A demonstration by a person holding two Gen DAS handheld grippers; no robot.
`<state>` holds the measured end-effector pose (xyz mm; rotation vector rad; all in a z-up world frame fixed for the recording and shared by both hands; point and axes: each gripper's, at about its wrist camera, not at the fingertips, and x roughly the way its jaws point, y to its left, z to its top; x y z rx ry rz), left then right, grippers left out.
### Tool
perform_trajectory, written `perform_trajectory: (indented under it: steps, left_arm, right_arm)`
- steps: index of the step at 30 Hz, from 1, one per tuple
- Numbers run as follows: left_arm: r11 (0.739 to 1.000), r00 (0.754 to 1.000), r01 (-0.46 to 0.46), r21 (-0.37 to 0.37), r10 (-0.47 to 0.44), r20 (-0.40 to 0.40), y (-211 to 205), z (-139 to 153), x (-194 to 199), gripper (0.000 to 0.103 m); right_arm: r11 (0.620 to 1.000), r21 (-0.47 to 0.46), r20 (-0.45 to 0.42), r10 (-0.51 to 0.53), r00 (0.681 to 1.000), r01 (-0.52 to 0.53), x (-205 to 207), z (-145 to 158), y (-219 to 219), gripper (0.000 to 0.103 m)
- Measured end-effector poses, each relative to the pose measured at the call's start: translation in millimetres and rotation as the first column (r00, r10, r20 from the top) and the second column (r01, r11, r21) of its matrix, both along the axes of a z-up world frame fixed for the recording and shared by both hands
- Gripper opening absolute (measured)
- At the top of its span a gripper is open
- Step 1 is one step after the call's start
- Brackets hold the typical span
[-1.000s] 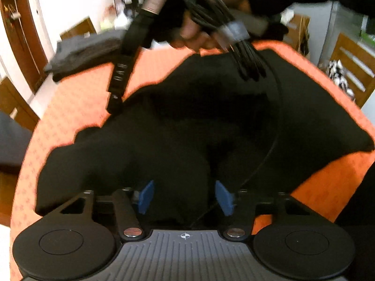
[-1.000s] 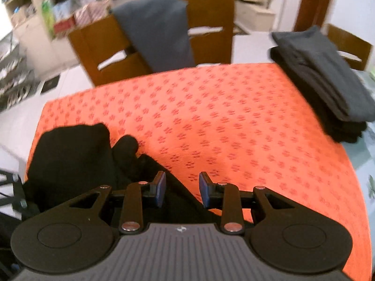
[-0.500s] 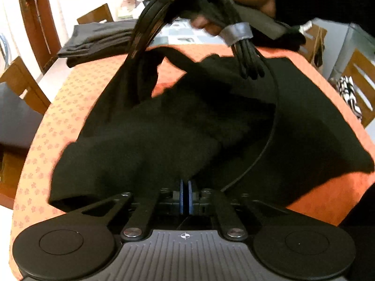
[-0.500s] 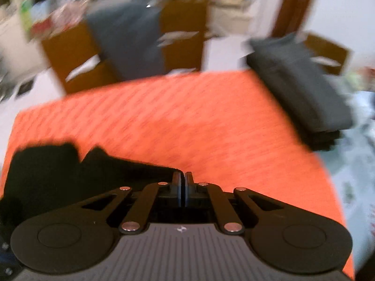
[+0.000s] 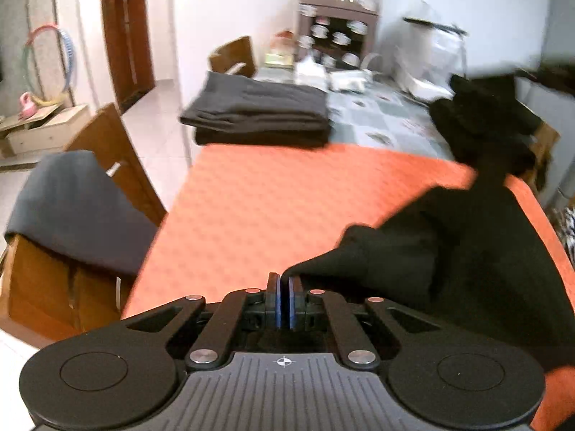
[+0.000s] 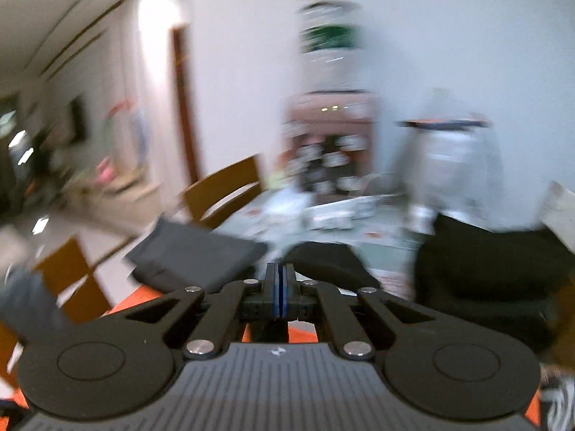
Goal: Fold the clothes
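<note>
We pinch the black garment (image 5: 467,251) in our left hand-held gripper (image 5: 284,287); our right hand-held gripper (image 6: 279,276) clamps it too, lifted above the bench (image 5: 269,208).

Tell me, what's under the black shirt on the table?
Under the black shirt lies the orange cloth covering the table. Whatever else sits beneath the shirt is hidden.

Orange-covered table (image 5: 273,194): black garment (image 5: 467,251), folded dark stack (image 5: 258,115).
</note>
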<state>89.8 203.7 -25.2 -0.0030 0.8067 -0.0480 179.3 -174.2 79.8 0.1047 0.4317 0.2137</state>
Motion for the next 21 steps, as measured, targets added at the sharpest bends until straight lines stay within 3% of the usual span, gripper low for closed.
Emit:
perform_trajectory:
  steps: [4, 10, 15, 19, 21]
  left_arm:
    - [0.999, 0.999, -0.036, 0.018, 0.036, 0.008, 18.5, 6.2, 24.8, 0.007]
    - [0.997, 0.999, -0.05, 0.051, 0.051, -0.014, 29.0, -4.1, 56.6, 0.007]
    - [0.997, 0.997, -0.059, 0.041, 0.061, -0.041, 40.6, -14.5, 70.8, 0.007]
    - [0.997, 0.996, -0.067, 0.034, 0.069, -0.062, 49.9, -22.9, 82.1, 0.007]
    - [0.997, 0.995, -0.069, 0.03, 0.071, -0.072, 54.5, -27.0, 87.5, 0.007]
  right_arm:
    - [0.983, 0.069, -0.038, -0.166, 0.985, 0.168, -63.3, -15.1, -52.6, 0.003]
    - [0.972, 0.047, -0.301, -0.205, 0.931, 0.229, -139.2, -82.6, -74.1, 0.003]
    - [0.999, 0.004, -0.457, -0.045, 0.888, 0.053, -149.5, -107.2, -55.9, 0.006]
    - [0.994, -0.005, -0.57, 0.084, 0.817, -0.106, -155.0, -123.6, -39.9, 0.022]
    - [0.98, -0.01, -0.56, 0.159, 0.813, -0.198, -152.5, -115.9, -25.4, 0.026]
